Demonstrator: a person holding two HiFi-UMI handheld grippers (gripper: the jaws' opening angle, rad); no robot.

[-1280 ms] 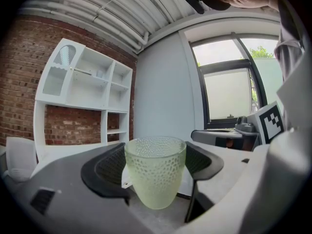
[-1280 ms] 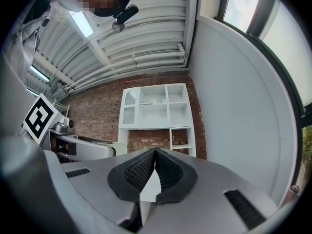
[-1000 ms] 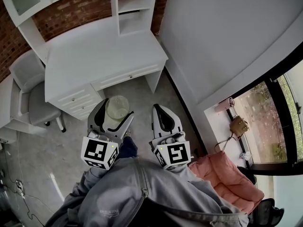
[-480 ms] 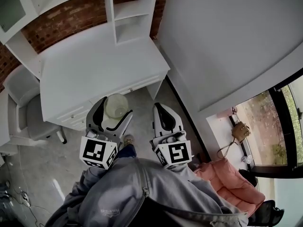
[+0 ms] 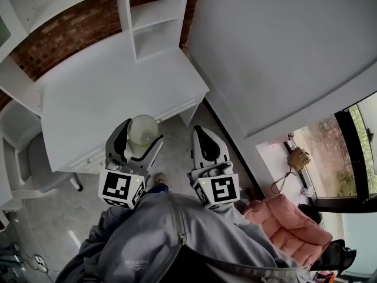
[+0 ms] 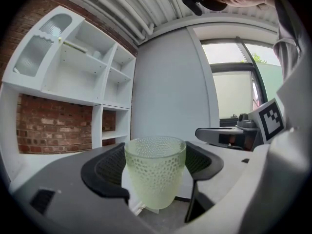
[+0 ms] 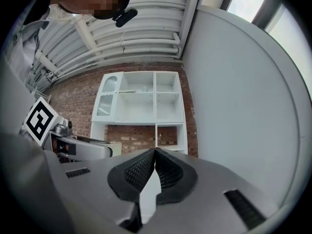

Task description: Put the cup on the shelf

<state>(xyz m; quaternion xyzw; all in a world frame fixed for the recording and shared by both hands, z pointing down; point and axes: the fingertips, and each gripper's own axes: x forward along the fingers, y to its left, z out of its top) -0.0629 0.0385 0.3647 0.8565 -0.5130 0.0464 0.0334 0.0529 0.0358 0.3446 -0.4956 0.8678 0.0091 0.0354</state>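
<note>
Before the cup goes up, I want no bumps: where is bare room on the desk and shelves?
The desk top is bare from its front edge to the brick wall and shelf unit. The unit's two low cubbies beside the grey wall look empty. Nowhere looks crowded.

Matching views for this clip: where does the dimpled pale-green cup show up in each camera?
Head view: cup lower centre-left, between the left gripper's jaws.
Left gripper view: bottom centre, jaws closed on it.
Right gripper view: not clearly visible.
Shared landmark: white shelf unit on the brick wall.
</note>
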